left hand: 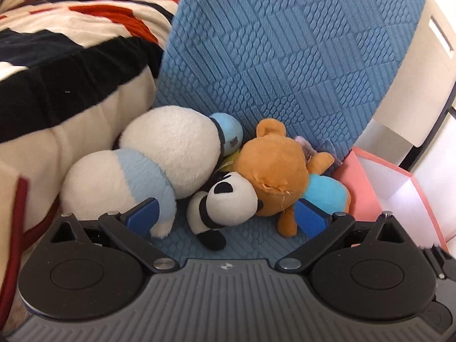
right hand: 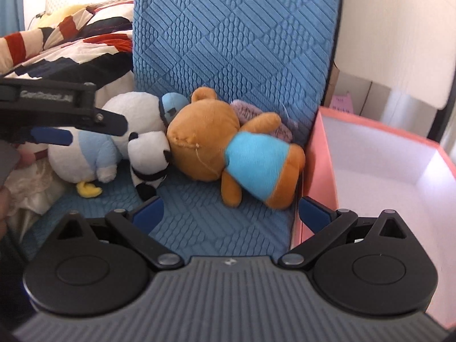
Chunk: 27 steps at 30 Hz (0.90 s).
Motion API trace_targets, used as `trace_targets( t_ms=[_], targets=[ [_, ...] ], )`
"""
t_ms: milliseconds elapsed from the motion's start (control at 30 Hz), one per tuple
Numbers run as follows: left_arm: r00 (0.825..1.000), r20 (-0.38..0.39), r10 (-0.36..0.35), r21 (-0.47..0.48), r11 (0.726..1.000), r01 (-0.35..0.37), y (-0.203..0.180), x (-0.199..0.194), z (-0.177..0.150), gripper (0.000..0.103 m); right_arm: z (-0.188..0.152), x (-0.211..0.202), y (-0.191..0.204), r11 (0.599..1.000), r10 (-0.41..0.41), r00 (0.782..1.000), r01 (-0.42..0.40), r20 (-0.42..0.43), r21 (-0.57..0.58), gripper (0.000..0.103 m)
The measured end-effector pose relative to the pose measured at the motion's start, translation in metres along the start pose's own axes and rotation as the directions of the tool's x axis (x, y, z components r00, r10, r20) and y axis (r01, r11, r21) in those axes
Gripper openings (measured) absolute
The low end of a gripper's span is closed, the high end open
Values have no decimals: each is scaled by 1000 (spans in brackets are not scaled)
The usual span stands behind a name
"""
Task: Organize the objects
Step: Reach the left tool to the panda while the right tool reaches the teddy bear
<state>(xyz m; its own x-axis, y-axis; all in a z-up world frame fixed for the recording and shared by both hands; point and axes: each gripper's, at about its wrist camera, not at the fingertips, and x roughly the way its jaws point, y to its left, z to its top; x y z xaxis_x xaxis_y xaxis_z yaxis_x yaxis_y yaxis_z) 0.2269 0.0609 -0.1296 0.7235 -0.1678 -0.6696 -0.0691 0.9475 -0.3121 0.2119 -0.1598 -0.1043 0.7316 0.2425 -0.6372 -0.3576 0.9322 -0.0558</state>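
I am holding my left gripper (left hand: 226, 216) and my right gripper (right hand: 230, 211) with fingers spread wide and gripping nothing, hovering over the blue chair (right hand: 233, 42) where the brown bear (right hand: 216, 145), small panda (left hand: 228, 199) and white-and-blue plush (left hand: 159, 154) are lying huddled beside the pink box (right hand: 322, 148).

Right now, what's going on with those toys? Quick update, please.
Both grippers, left and right, open, empty. Panda, bear, white-blue plush lying on blue seat. Pink box alongside, nothing blocking.
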Motion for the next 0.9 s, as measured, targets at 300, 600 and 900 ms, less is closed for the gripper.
trace_targets(
  t_ms=[300, 600, 900],
  targets=[
    [999, -38, -8, 60, 998, 11, -1, 36, 13, 100, 27, 41, 16, 977, -74, 995, 85, 66, -195, 101],
    [994, -98, -40, 74, 996, 47, -4, 65, 18, 83, 33, 99, 27, 913, -94, 995, 95, 23, -396, 95],
    [987, -150, -56, 69, 995, 67, -7, 80, 20, 69, 31, 137, 29, 859, -162, 987, 135, -12, -493, 96]
  ],
)
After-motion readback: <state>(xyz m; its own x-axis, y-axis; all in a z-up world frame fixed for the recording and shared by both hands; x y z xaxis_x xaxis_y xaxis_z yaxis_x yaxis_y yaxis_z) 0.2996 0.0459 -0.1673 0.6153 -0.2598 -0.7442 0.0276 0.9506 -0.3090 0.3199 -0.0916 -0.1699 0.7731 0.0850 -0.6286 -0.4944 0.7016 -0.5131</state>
